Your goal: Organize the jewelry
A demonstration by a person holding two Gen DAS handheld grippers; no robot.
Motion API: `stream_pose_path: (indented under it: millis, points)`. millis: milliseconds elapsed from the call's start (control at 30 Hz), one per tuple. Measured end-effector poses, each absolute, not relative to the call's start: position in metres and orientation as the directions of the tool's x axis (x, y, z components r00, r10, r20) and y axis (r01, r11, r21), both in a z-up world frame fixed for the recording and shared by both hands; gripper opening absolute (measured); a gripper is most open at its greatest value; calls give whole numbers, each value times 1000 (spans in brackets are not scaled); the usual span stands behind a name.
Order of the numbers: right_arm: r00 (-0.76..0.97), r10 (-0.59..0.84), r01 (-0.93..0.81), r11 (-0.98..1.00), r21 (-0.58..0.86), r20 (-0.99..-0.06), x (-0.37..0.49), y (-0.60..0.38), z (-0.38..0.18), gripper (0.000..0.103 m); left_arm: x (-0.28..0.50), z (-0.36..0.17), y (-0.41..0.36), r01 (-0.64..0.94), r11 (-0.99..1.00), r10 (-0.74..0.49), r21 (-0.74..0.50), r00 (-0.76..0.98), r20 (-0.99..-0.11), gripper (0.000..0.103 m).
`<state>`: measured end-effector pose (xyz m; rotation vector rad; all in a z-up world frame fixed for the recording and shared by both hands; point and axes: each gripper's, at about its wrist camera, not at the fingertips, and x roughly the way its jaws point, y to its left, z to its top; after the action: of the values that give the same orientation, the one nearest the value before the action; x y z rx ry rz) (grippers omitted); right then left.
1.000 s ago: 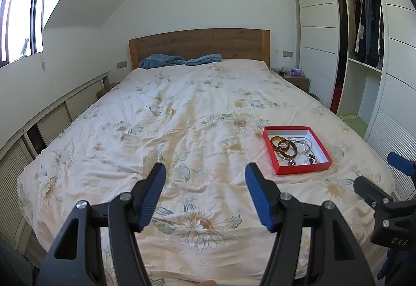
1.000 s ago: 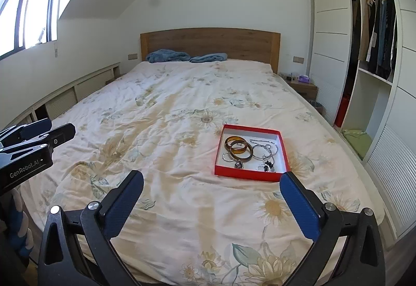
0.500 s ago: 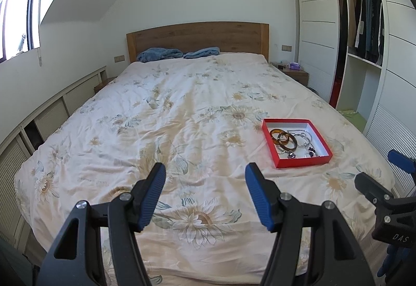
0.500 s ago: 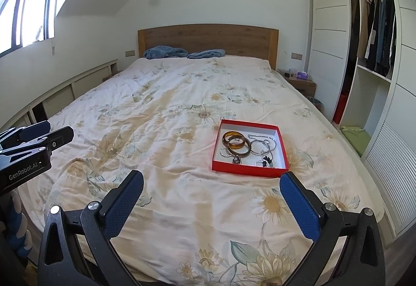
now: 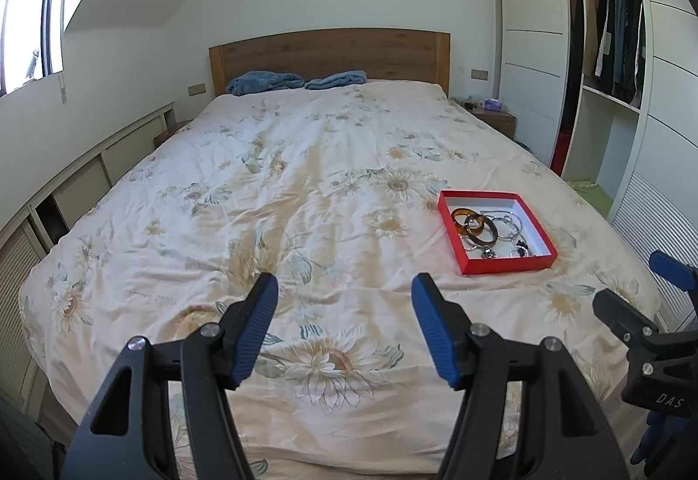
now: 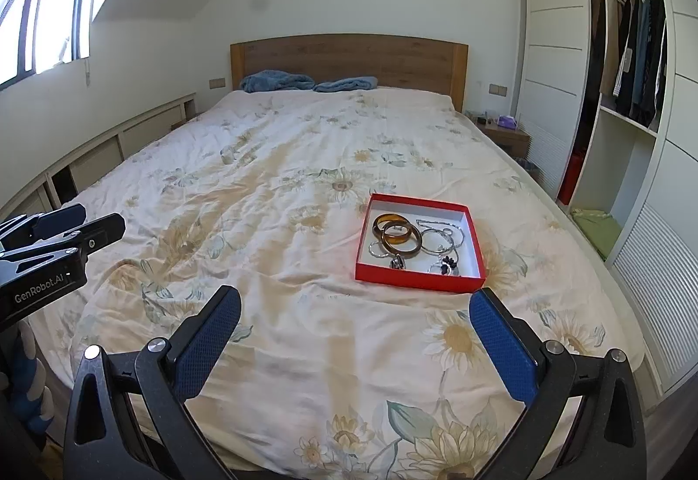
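Observation:
A shallow red box (image 5: 506,266) (image 6: 419,280) with a white inside lies on the floral bedspread, toward the bed's right side. In it are two amber bangles (image 5: 477,230) (image 6: 399,236), thin silver bracelets (image 5: 509,228) (image 6: 438,243) and a few small dark pieces. My left gripper (image 5: 344,284) hovers open over the near part of the bed, well left of and short of the box, nothing between its blue pads. My right gripper (image 6: 355,297) stands wide open just short of the box's near wall, also empty.
The bedspread (image 5: 305,183) covers a large bed with a wooden headboard (image 6: 349,61) and blue pillows (image 5: 266,82). Low cabinets (image 5: 78,192) line the left wall. A nightstand (image 6: 506,133) and an open wardrobe (image 6: 628,57) with hanging clothes stand at the right.

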<state>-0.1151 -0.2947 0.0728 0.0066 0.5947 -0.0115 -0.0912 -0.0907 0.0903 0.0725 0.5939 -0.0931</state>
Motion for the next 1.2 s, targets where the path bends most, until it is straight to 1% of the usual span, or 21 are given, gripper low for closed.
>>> stream_pose_path:
  millis: [1200]
  points:
    - [812, -18, 14, 1000, -12, -583, -113, -291, 62, 103, -87, 74, -88, 106, 994, -73, 20, 800, -596, 62]
